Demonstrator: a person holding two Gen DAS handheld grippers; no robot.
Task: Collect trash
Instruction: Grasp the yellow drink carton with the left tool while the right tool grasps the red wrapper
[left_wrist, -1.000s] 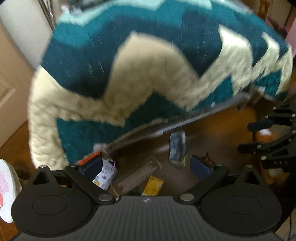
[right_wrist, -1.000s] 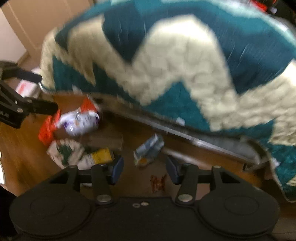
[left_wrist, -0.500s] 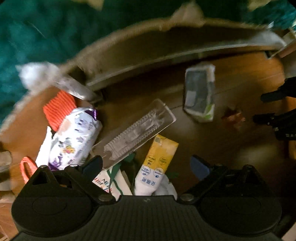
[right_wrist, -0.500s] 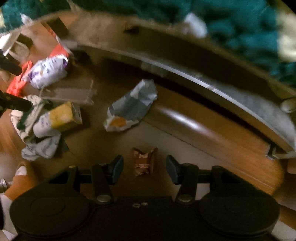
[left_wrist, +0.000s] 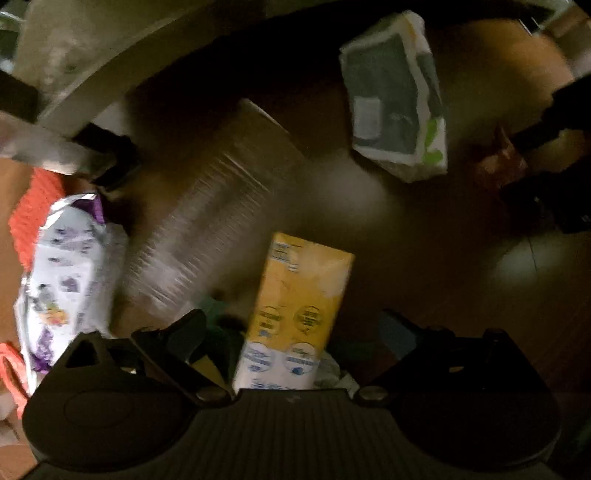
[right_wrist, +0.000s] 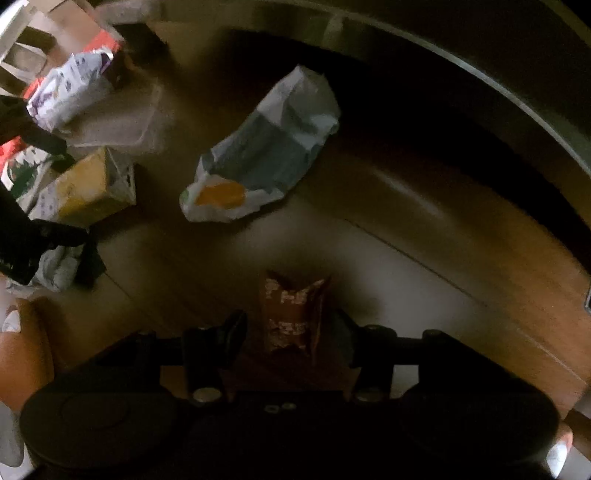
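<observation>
Trash lies on a dark wooden floor under a bed edge. In the left wrist view my left gripper (left_wrist: 291, 332) is open, its fingers either side of a yellow carton (left_wrist: 299, 299). A clear plastic tray (left_wrist: 210, 225), a white and purple wrapper (left_wrist: 66, 280) and a grey-white bag (left_wrist: 395, 96) lie beyond. In the right wrist view my right gripper (right_wrist: 291, 325) is open around a small brown wrapper (right_wrist: 291, 314) on the floor. The grey-white bag (right_wrist: 266, 151) and the yellow carton (right_wrist: 85, 188) show farther off.
The bed frame rail (right_wrist: 480, 81) curves across the top. An orange-red item (left_wrist: 33, 214) lies at the far left. The left gripper's black body (right_wrist: 22, 243) shows at the left edge of the right wrist view. Crumpled white paper (right_wrist: 55, 269) lies beside it.
Both grippers have dropped low toward the floor, past the teal blanket. The yellow carton now sits between the left fingers and the brown wrapper between the right fingers.
</observation>
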